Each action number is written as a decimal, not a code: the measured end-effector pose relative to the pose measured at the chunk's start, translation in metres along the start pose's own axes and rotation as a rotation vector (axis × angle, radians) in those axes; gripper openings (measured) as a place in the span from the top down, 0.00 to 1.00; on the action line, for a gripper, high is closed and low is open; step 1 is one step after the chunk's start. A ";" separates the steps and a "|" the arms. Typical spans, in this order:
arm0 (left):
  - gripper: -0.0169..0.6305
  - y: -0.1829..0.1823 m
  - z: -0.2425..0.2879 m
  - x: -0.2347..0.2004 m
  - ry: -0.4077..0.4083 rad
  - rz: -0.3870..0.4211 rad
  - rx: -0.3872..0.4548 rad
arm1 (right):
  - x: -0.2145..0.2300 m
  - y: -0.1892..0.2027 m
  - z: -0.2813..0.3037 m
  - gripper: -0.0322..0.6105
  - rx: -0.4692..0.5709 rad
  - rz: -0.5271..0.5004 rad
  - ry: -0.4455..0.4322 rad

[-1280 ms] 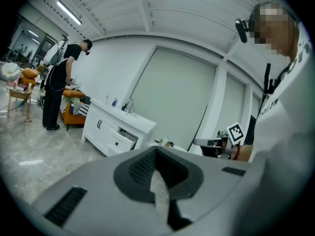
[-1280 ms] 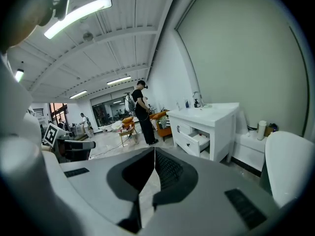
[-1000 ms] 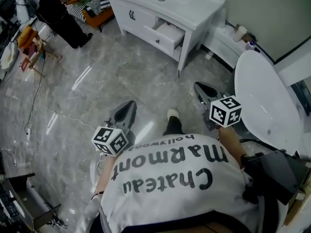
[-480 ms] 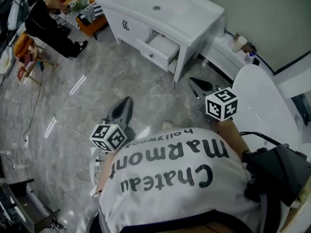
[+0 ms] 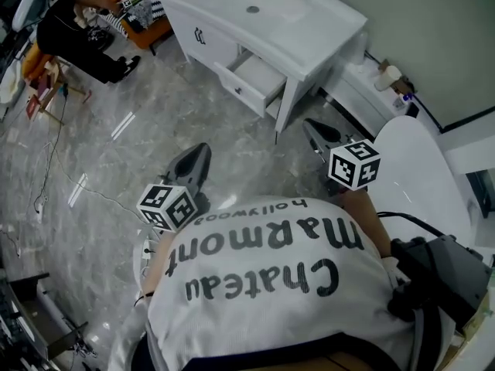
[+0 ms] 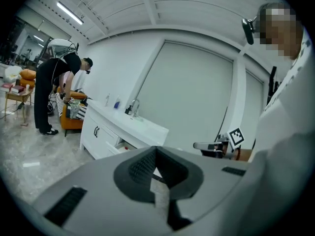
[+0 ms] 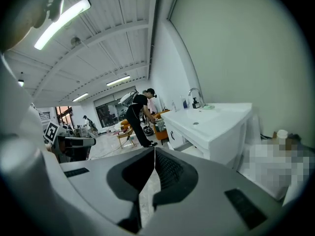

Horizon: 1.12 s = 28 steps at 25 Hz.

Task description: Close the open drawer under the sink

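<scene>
The white sink cabinet [image 5: 288, 29] stands ahead at the top of the head view, with its right-hand drawer [image 5: 251, 79] pulled out and open. My left gripper [image 5: 203, 148] is over the marble floor, short of the cabinet, shut and empty. My right gripper [image 5: 310, 124] hovers near the cabinet's right corner leg, also shut with nothing in it. In the left gripper view the closed jaws [image 6: 156, 154] point towards the cabinet [image 6: 110, 127]. The right gripper view shows its jaws [image 7: 153, 154] closed, with the cabinet [image 7: 216, 124] to the right.
A person in black [image 5: 73, 25] bends over an orange seat [image 5: 143, 23] left of the cabinet. A large white rounded fixture [image 5: 421, 180] lies on the right. A low white ledge [image 5: 363, 91] runs beside the cabinet. Cables [image 5: 58, 161] trail over the floor at left.
Both grippers have been carried forward towards the sink cabinet, which now sits nearer in the head view. Both have stayed shut.
</scene>
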<state>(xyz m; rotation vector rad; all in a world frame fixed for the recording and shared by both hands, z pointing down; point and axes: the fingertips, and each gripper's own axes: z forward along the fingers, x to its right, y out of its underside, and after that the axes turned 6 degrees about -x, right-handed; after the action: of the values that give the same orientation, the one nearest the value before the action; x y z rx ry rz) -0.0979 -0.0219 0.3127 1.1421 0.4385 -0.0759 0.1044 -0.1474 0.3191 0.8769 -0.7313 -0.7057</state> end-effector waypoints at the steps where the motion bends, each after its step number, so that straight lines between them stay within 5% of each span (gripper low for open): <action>1: 0.96 -0.002 0.003 -0.001 -0.003 0.009 -0.005 | 0.005 -0.001 0.002 0.93 0.007 0.020 -0.002; 20: 0.96 -0.009 0.036 -0.038 -0.031 0.015 -0.029 | 0.032 -0.009 0.053 0.93 -0.030 0.073 -0.037; 28: 0.96 -0.012 0.063 -0.063 0.063 0.001 -0.098 | 0.042 0.004 0.061 0.93 -0.054 0.136 0.060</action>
<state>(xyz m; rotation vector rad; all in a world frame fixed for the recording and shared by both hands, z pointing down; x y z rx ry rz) -0.1397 -0.0933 0.3475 1.0505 0.4923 -0.0176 0.0797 -0.2040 0.3602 0.7883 -0.7082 -0.5738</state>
